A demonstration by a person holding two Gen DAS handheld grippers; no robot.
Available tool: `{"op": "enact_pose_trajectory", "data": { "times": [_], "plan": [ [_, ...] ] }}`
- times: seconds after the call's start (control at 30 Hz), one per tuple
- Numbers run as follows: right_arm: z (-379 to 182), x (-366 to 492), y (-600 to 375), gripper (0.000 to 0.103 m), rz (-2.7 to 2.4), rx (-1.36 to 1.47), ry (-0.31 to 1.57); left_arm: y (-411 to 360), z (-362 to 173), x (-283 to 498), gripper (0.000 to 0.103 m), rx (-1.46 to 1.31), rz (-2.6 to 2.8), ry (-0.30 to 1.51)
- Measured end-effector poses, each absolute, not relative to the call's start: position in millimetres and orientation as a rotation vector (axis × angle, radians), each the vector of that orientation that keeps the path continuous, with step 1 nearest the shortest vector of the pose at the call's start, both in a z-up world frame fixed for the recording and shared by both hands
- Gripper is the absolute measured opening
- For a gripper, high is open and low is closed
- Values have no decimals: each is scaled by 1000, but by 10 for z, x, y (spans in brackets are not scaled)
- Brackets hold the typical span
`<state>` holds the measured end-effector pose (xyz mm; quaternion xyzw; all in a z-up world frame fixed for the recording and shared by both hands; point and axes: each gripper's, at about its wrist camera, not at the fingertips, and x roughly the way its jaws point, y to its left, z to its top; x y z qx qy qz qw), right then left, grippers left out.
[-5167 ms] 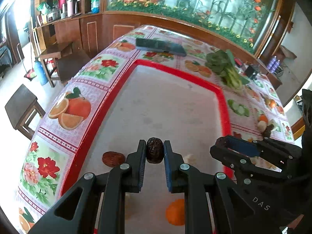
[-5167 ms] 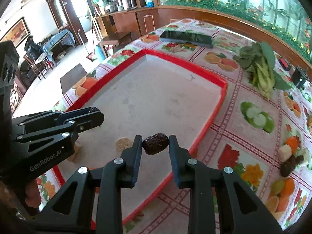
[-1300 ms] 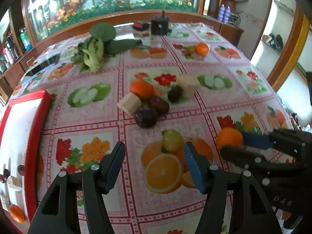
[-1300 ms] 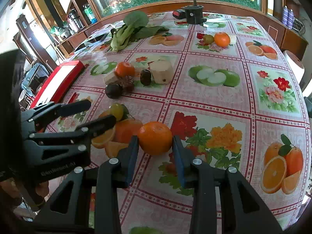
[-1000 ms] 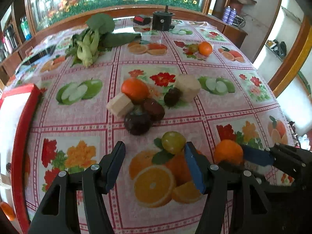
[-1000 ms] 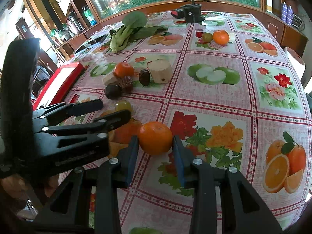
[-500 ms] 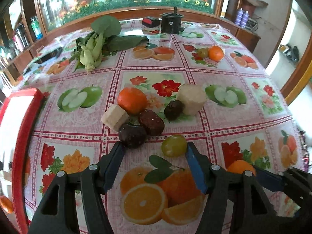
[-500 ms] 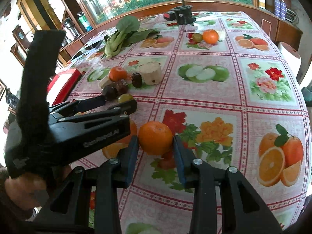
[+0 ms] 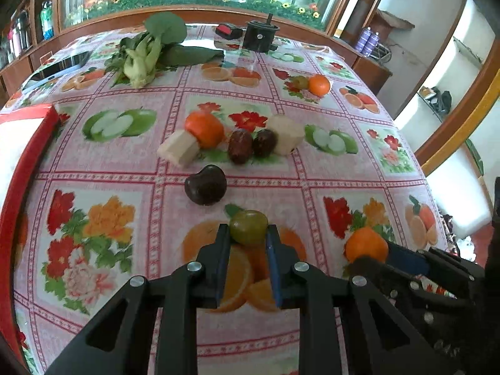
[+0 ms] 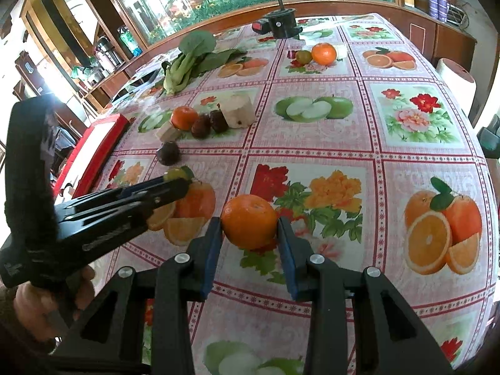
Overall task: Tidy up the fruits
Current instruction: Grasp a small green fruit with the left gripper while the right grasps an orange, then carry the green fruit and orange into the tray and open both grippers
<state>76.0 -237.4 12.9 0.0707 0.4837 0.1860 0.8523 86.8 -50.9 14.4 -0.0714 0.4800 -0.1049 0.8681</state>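
My left gripper (image 9: 247, 240) is shut on a small green fruit (image 9: 248, 227) low over the printed tablecloth. My right gripper (image 10: 250, 228) is shut on an orange (image 10: 249, 221); the same orange (image 9: 366, 245) shows at the right of the left wrist view. Just beyond the green fruit lies a dark purple fruit (image 9: 205, 184). Farther back sit an orange (image 9: 204, 129), two dark dates (image 9: 240, 146), and two pale cut chunks (image 9: 178, 148). At the far side lie another orange (image 9: 319, 85) and a green fruit (image 9: 300, 82). The red tray (image 9: 18, 168) edges the left.
Leafy greens (image 9: 147, 50) and a black device (image 9: 260, 35) sit at the back of the table. The table edge drops off on the right, near a white roll (image 10: 454, 75). A hand (image 10: 47, 303) holds the left gripper's handle.
The left gripper has moved forward and closed its fingers on the green fruit that lay between them. The right gripper still holds its orange in about the same place.
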Motion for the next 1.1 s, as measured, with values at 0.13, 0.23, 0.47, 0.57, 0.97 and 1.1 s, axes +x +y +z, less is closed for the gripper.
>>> {"op": "enact_pose_trajectory", "data": {
  "times": [0.13,0.23,0.47,0.57,0.97,1.1],
  "plan": [
    [102,741,-2346,38,388,150,1031,-423,142,780,23,-159,-248,1022],
    [100,738,-2345,38,386,151,1032,-405,152,716,24,-150,-254,1012],
    [98,749,-2333,38,383,146,1033,-458,145,755,44,-146,-265,1002],
    [95,752,-2331,38,387,138,1029,-527,139,779,56,-130,-266,995],
    [140,695,-2285,37,380,93,966,-403,124,758,23,-119,-231,977],
    [213,651,-2272,37,383,100,953,-354,136,646,23,-109,-238,981]
  ]
}}
